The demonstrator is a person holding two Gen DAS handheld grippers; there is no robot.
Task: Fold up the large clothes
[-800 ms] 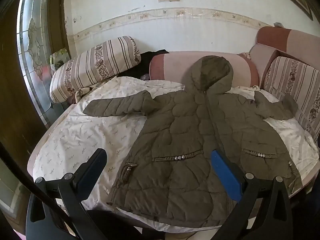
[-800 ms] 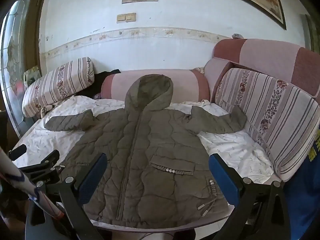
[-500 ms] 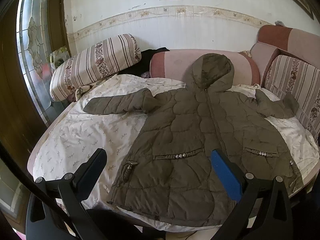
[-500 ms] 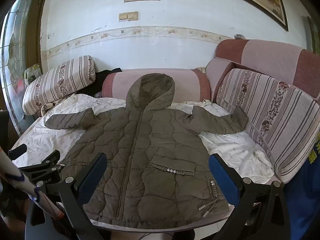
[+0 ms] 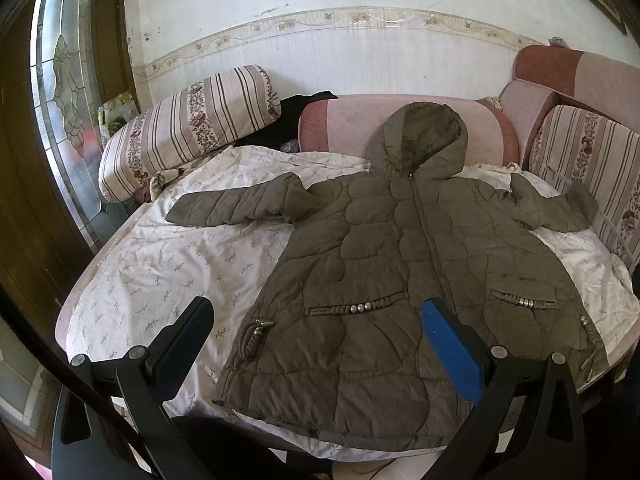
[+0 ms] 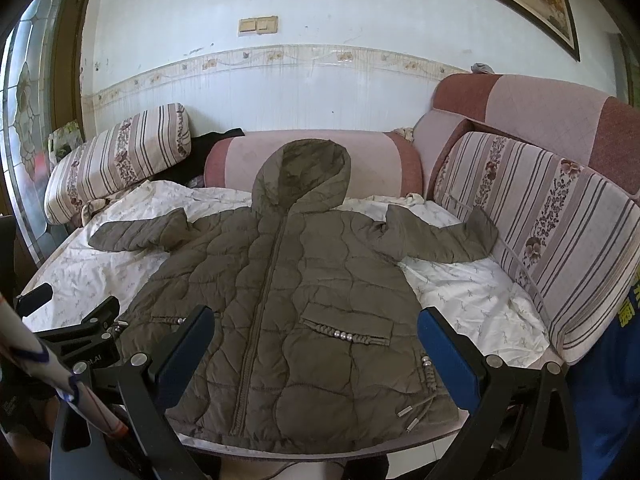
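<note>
While both views have tilted slightly downward, jacket (image 5: 404, 280) lies unfolded; left gripper (image 5: 316, 332) and right gripper (image 6: 316, 340) gape empty, folding unstarted.

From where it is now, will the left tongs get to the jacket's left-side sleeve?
Probably yes: the left tongs are open and empty, and the sleeve lies flat on the sheet with nothing between.

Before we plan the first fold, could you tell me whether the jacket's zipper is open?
No, the jacket lies flat on the sheet with its zipper closed up to the hood.
</note>
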